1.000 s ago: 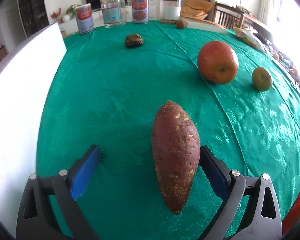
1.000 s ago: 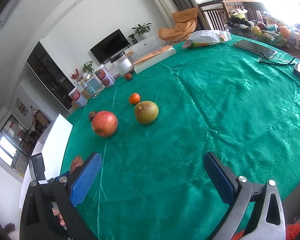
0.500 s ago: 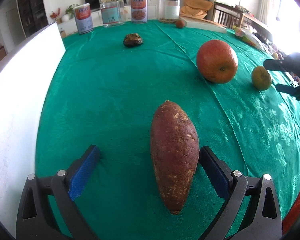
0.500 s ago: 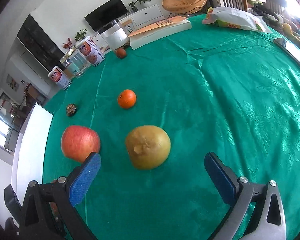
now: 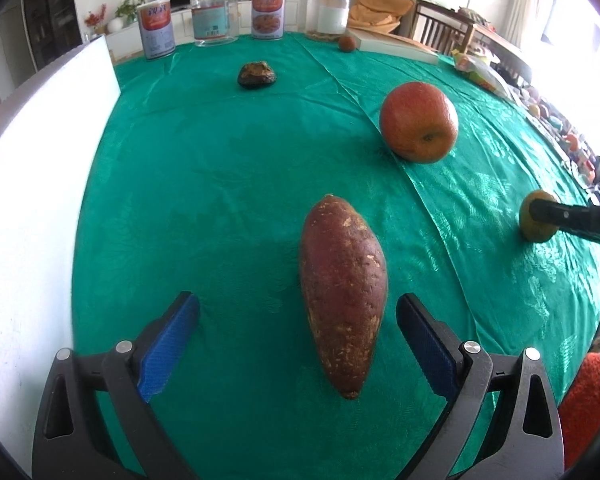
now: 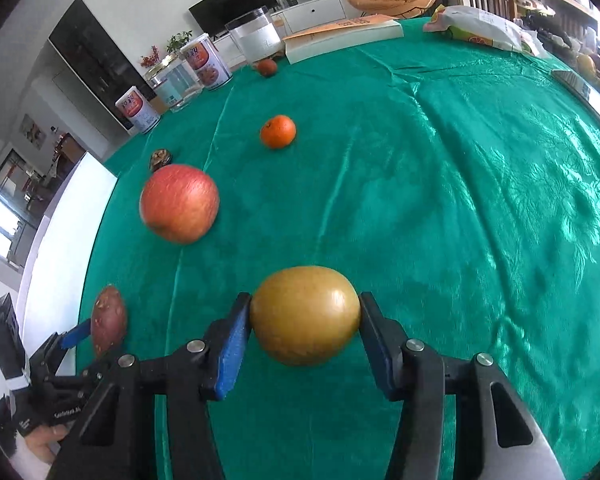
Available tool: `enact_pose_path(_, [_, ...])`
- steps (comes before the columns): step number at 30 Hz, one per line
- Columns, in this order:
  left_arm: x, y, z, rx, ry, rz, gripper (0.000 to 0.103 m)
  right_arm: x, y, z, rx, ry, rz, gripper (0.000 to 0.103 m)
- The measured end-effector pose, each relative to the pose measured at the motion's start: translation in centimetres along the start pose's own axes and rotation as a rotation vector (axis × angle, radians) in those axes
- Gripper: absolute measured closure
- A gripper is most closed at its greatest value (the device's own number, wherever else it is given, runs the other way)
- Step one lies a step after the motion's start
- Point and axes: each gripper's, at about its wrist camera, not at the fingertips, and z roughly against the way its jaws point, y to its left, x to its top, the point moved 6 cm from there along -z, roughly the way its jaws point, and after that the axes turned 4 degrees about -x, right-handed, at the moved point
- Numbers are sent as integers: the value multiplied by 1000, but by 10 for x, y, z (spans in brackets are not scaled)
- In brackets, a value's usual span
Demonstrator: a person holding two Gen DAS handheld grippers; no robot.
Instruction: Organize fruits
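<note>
Right tool [image 6: 305,316] pinches the pear [image 6: 305,314] at its widest, low over the green surface [image 6: 440,200]: round, smooth skin could squirt out if squeezed off-centre. Left tool [image 5: 298,332] gapes around the sweet potato [image 5: 342,296], gripping nothing; closing askew may roll it.
</note>
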Motion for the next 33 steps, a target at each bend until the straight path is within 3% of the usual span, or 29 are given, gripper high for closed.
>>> enact_pose_path(4, [2,-3,0,2,0,-1,7,-7,8,1,-28,-7,33,50])
enact_pose_path(5, [2,-4,1,6,-4,-5,15,-6,9,1,-38,-10,39,50])
enact_pose_path(7, [2,-10,1,-33,4,-25,64,-7,12,0,-29,-11,35,50])
enact_pose_path(10, [3,-9,4,-10,0,-21,64,-10,18,2,-8,-18,33,50])
enact_pose_path(15, [-9,-10,34,-142,7,69,64,-36,45,7,114,29,12,50])
enact_pose_path(20, [-31,-16,100,-300,18,89,64,-67,108,14,319,116,28,50])
enact_pose_path(23, [-29,8,158,-320,-48,121,64,-66,161,29,405,122,95,50])
enact_pose_path(26, [-17,55,211,-231,-173,176,64,-60,226,49,497,110,195,50])
enact_pose_path(29, [-11,119,232,-79,-250,264,64,-63,301,59,562,115,326,50])
enact_pose_path(33, [-31,202,212,124,-210,398,64,-96,391,43,535,139,537,50])
